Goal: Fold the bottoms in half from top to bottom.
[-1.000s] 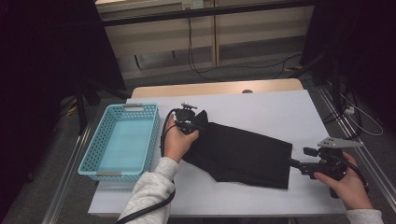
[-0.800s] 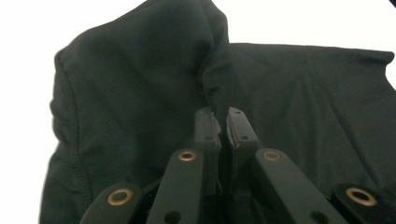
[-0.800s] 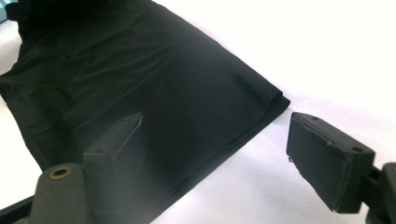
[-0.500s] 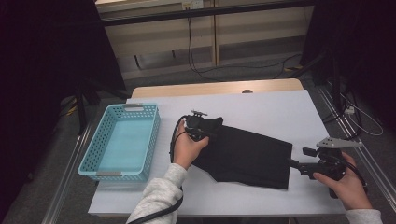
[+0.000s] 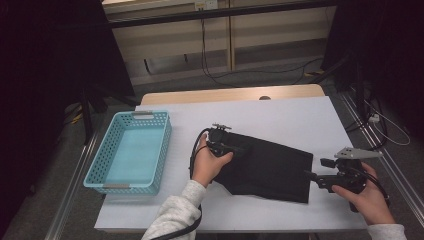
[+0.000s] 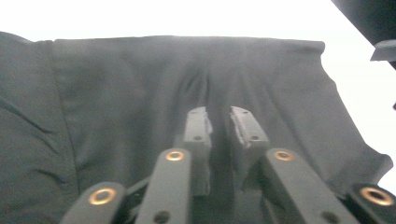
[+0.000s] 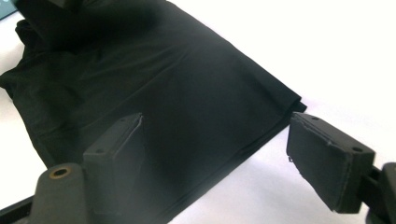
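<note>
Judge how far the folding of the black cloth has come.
Done: the black cloth lies folded flat on the table. In hand: the left gripper, jaws just opening, rests on its left end; the right gripper waits open at its right edge. Left: the basket holds nothing yet.

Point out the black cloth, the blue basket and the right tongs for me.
black cloth [image 5: 270, 167], high view, middle of the folded fabric.
blue basket [image 5: 165, 135], high view, right-hand wall near the far corner.
right tongs [image 5: 311, 175], high view, gap between the open tips at the cloth's right edge.
</note>
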Motion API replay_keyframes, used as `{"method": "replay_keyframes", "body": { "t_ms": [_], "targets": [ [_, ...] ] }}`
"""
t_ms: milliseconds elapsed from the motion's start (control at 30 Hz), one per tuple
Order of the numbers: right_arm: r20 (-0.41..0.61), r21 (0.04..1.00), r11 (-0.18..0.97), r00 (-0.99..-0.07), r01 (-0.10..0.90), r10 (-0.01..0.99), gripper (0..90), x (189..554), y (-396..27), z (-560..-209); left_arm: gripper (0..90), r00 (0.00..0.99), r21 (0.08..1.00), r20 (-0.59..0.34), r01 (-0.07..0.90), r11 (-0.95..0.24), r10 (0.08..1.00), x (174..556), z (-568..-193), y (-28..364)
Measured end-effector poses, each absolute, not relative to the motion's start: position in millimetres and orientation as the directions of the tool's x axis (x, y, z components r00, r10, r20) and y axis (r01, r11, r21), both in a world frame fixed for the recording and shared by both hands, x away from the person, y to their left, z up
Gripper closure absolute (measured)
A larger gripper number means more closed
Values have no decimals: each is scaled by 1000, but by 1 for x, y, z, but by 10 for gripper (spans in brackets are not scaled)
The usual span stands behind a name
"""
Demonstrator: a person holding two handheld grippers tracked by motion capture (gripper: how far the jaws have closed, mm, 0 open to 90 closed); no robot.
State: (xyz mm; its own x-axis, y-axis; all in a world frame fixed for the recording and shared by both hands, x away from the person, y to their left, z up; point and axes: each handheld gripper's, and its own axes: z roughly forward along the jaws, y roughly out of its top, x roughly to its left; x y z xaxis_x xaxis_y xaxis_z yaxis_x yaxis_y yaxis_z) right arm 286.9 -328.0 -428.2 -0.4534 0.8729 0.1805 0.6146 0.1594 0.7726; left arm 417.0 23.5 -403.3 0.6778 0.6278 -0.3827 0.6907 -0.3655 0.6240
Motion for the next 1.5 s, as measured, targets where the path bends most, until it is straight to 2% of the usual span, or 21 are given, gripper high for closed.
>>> {"method": "replay_keyframes", "body": {
  "t_ms": [67,200,367,467,533,700,1100,1500],
  "targets": [
    [180,771,162,-454,616,873,200,287,-326,-429,690,682,630,-390,688,-361,618,417,-401,25],
    [175,769,167,-456,617,873,200,289,-323,-429,526,689,647,-387,676,-352,612,415,-396,30],
    [179,771,162,-454,616,873,207,291,-318,-429,354,715,689,-318,626,-365,623,412,-393,43],
    [176,770,169,-460,615,870,209,294,-313,-430,336,712,690,-313,625,-365,628,408,-394,55],
    [175,770,172,-461,615,870,209,295,-310,-430,326,721,701,-272,602,-382,638,404,-395,62],
    [171,773,183,-476,608,862,210,299,-301,-430,263,724,704,-273,599,-382,633,396,-398,77],
    [163,768,213,-505,604,847,210,308,-276,-435,225,717,704,-242,593,-391,653,385,-416,104],
    [165,783,197,-503,590,848,210,314,-260,-436,179,726,696,-259,598,-397,638,372,-422,118]
  ]
}}
